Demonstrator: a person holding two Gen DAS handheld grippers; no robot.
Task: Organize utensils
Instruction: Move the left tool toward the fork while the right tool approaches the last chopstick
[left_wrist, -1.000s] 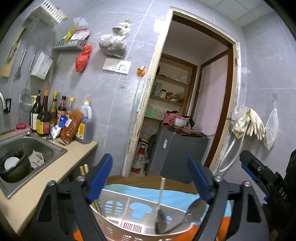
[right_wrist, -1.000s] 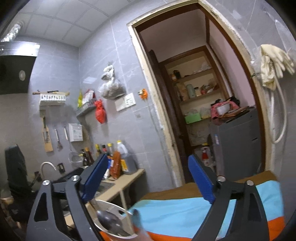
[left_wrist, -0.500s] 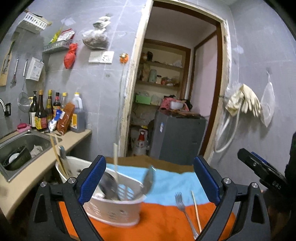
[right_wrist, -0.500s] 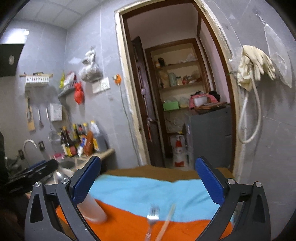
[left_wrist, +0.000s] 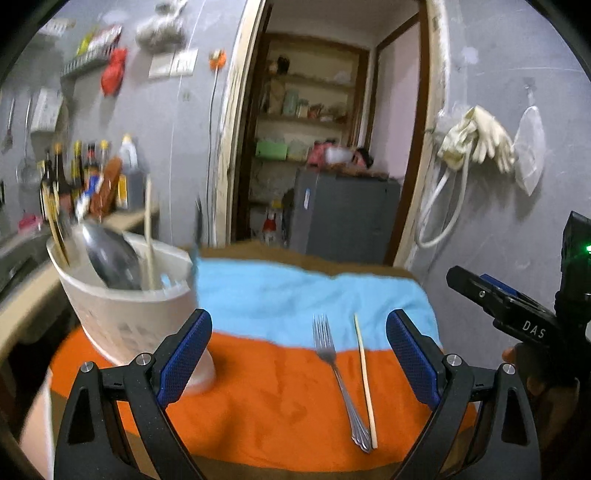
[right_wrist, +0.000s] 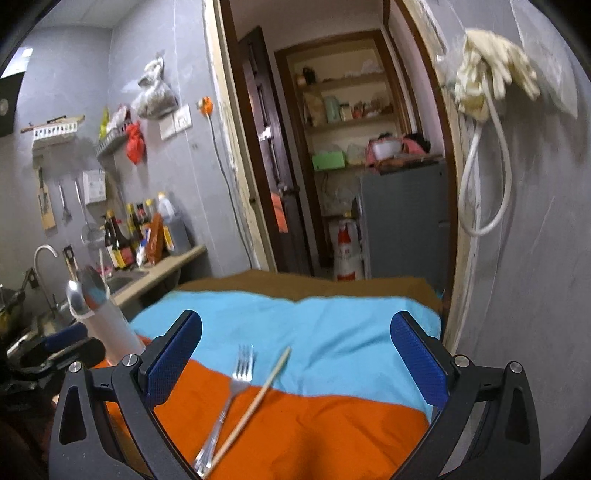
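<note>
Utensils are partly sorted: a spoon (left_wrist: 110, 258) and chopsticks (left_wrist: 148, 236) are already standing in the white holder (left_wrist: 125, 314) at left, while a fork (left_wrist: 338, 373) and one chopstick (left_wrist: 364, 376) are lying on the cloth (left_wrist: 280, 398), waiting. The left gripper (left_wrist: 297, 354) and right gripper (right_wrist: 295, 354) are both hovering wide apart, holding nothing.

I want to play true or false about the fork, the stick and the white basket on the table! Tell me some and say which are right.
1. The fork lies on the cloth. True.
2. The chopstick stands in the white basket. False: one chopstick lies on the cloth beside the fork.
3. The left gripper is holding the fork. False: its jaws are wide open and empty.
4. A spoon sticks out of the basket. True.
5. The right gripper is shut. False: its jaws are open above the fork and chopstick.
</note>
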